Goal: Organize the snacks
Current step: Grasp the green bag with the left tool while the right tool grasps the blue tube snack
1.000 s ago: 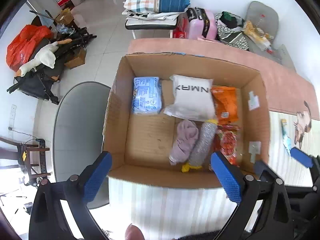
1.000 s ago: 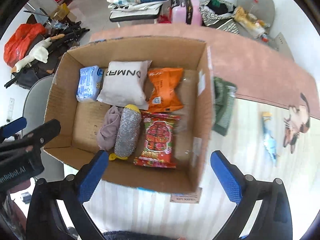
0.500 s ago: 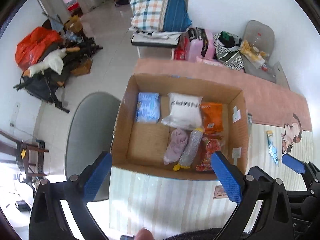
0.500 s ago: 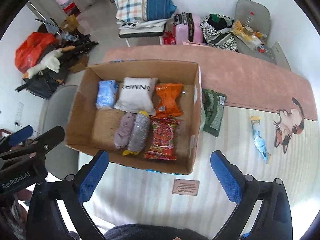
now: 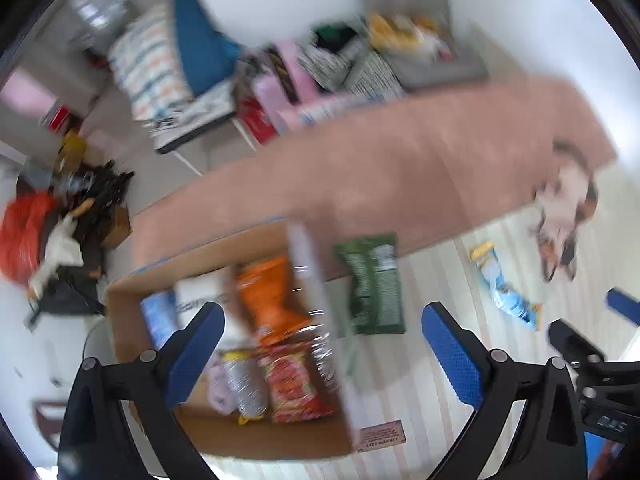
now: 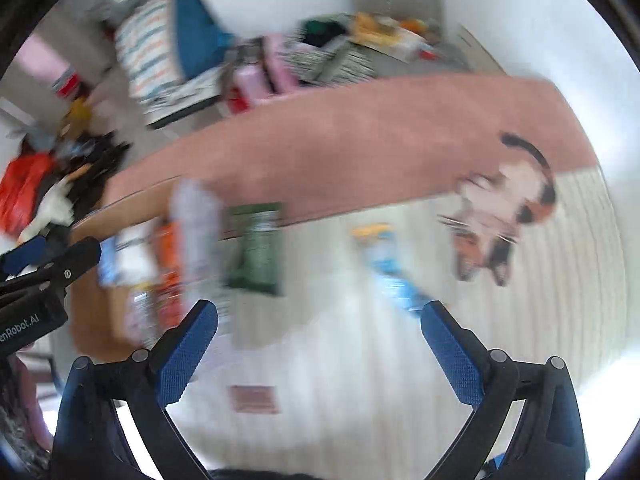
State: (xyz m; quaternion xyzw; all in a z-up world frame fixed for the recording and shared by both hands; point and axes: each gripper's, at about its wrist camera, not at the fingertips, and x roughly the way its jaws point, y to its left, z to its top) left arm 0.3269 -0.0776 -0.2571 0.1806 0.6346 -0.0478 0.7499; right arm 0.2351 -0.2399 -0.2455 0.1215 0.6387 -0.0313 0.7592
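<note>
**Both grippers empty above the snack box and two loose packets**

Left wrist view: the left gripper point(image 5: 322, 344), fingers spread and holding nothing, hangs above the open brown cardboard box point(image 5: 260, 440), where sorted packets lie in rows, probably to keep them visible. A dark green foil snack packet point(image 5: 374, 284) lies just outside its right wall. Blur hides the labels.

Right wrist view: the right gripper point(image 6: 318, 344), likewise spread and empty, faces the striped mat point(image 6: 340, 360); a light blue snack packet point(image 6: 390, 272) lies apart, unsorted. Heavy smear obscures the box contents.
</note>
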